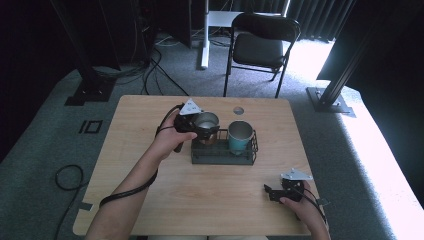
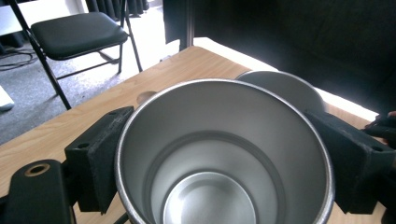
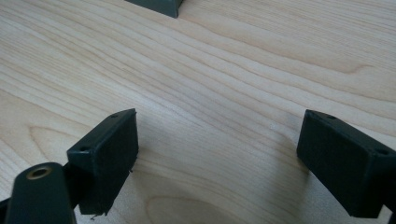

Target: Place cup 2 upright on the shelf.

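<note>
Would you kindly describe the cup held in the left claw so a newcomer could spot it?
On the wooden table sits a black wire rack. Over its left end is the bare steel cup; its neighbour, the teal cup, stands inside the rack.

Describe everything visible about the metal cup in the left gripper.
The metal cup is a plain silver tumbler, brushed steel by its look, with a round rim, a stepped inner wall and a flat bottom. It is empty and upright. The left gripper is shut on it, one black pad on each side. It is over the left end of the black wire rack, beside a teal cup standing in the rack; whether it rests there is unclear.
</note>
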Demonstrator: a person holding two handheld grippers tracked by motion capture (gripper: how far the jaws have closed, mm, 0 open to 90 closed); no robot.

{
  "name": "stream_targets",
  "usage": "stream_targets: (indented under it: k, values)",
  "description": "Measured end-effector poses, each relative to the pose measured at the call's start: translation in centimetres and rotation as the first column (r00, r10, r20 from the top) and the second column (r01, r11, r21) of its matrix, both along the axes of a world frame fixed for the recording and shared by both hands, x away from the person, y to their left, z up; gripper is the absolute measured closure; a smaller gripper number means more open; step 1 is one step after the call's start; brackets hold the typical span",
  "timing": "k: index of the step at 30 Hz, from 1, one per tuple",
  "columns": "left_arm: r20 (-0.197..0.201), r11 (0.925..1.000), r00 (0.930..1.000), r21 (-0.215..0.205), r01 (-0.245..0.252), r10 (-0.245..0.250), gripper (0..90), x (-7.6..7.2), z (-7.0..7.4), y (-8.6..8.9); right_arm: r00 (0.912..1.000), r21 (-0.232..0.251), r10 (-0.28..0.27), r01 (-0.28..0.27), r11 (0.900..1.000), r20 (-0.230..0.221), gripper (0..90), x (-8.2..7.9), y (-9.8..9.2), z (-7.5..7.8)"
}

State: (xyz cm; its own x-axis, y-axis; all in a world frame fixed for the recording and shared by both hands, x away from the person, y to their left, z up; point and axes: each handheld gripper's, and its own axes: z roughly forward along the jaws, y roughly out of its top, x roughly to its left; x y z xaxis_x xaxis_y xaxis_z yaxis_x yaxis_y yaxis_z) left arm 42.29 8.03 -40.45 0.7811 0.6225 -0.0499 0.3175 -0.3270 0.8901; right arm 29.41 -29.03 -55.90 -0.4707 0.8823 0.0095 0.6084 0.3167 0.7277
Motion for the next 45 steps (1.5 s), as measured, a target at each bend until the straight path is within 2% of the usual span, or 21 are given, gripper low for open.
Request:
stream_targets:
  k: [2,5,8,10,18,33,41,45]
  values:
    - [0.003,1.0000,1.0000,0.000,0.000,0.000,14.0,0.2,-0.3,-0.1,1.0000,-0.001,0.000,0.000,1.000,0.000,12.2,0.0,0.0,0.0]
    - [-0.006,0.9997,1.0000,-0.025,-0.006,0.006,14.0,0.5,-0.8,-0.1,1.0000,0.001,0.000,0.000,1.000,-0.001,12.2,0.0,0.0,0.0]
    - [-0.003,0.9998,0.9998,-0.002,-0.019,0.019,14.0,0.8,-1.6,-0.2,1.0000,0.001,0.000,0.000,1.000,-0.001,12.2,0.0,0.0,0.0]
    - [-0.012,0.9999,0.9998,-0.010,-0.012,0.012,14.0,0.9,-2.1,-0.3,1.0000,0.003,0.000,0.000,1.000,-0.002,12.2,0.0,0.0,0.0]
    - [-0.028,0.9999,0.9995,0.002,-0.013,0.013,14.0,1.1,-3.6,-0.8,1.0000,0.003,0.000,0.000,1.000,-0.002,12.2,0.0,0.0,0.0]
    - [-0.058,0.9993,0.9983,0.035,0.014,-0.012,14.0,1.2,-5.5,-1.4,1.0000,0.002,0.000,0.000,1.000,-0.002,12.2,0.0,0.0,0.0]
    - [-0.050,0.9971,0.9983,0.069,0.032,-0.029,14.0,1.1,-6.3,-1.8,1.0000,0.003,0.000,0.000,1.000,-0.002,12.3,0.0,0.0,0.0]
    - [-0.043,0.9973,0.9987,0.067,0.031,-0.029,14.0,1.1,-6.5,-1.8,1.0000,0.004,0.000,0.000,1.000,-0.003,12.3,0.0,0.0,0.0]
